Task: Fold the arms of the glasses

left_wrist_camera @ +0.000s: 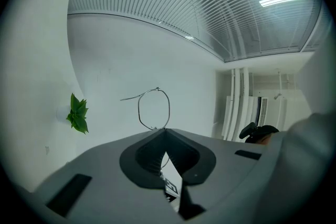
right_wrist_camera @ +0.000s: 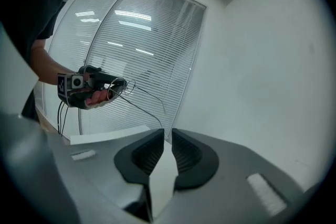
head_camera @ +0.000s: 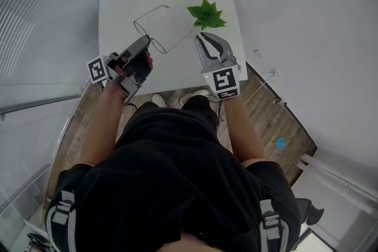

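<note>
While the left tongs (head_camera: 145, 40) clamp the glasses (head_camera: 152, 38) by the frame above the desk (head_camera: 118, 15), both arms look unfolded. The right tongs (head_camera: 204, 39), slightly apart and empty, wait beside one arm's tip.

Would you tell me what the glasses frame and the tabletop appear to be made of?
The glasses: probably thin metal wire, judging by the very fine grey rims and arms. The tabletop: smooth white laminate or painted board, going by its even, seamless surface; which one is unclear.
</note>
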A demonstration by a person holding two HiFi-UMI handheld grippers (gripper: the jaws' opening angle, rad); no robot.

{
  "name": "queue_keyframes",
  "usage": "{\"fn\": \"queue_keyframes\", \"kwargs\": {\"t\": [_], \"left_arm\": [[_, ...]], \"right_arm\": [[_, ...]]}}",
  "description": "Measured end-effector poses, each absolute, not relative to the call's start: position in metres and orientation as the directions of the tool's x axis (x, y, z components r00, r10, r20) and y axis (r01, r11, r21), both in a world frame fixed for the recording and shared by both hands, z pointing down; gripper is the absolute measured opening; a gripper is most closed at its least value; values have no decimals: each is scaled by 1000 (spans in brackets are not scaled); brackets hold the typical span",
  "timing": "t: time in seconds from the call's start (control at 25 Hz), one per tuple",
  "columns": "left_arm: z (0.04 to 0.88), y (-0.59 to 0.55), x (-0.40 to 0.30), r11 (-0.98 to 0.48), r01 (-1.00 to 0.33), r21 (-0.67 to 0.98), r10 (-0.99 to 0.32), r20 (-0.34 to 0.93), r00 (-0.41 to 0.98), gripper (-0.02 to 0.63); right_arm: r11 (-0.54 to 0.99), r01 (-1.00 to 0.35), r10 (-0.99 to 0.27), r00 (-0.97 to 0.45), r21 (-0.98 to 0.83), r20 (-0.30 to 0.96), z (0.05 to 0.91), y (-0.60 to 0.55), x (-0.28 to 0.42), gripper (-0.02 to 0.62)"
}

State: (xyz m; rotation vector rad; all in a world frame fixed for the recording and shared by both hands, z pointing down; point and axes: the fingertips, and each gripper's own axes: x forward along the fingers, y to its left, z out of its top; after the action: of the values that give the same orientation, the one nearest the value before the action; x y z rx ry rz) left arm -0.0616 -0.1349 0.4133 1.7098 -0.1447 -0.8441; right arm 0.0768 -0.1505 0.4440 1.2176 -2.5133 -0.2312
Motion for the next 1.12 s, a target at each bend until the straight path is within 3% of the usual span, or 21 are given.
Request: {"fn": "queue_keyframes", "kwargs": {"t": [0.56, 1.12], "left_arm": [[405, -134, -60, -328, 334, 884, -498, -462, 734, 9], [401, -133, -58, -324, 340, 883, -495, -464, 735, 9]], "right_arm": [[570, -597, -818, -474, 564, 326, 461, -160, 70, 63], [554, -512, -827, -428, 656, 365, 472, -169, 66, 67]]}}
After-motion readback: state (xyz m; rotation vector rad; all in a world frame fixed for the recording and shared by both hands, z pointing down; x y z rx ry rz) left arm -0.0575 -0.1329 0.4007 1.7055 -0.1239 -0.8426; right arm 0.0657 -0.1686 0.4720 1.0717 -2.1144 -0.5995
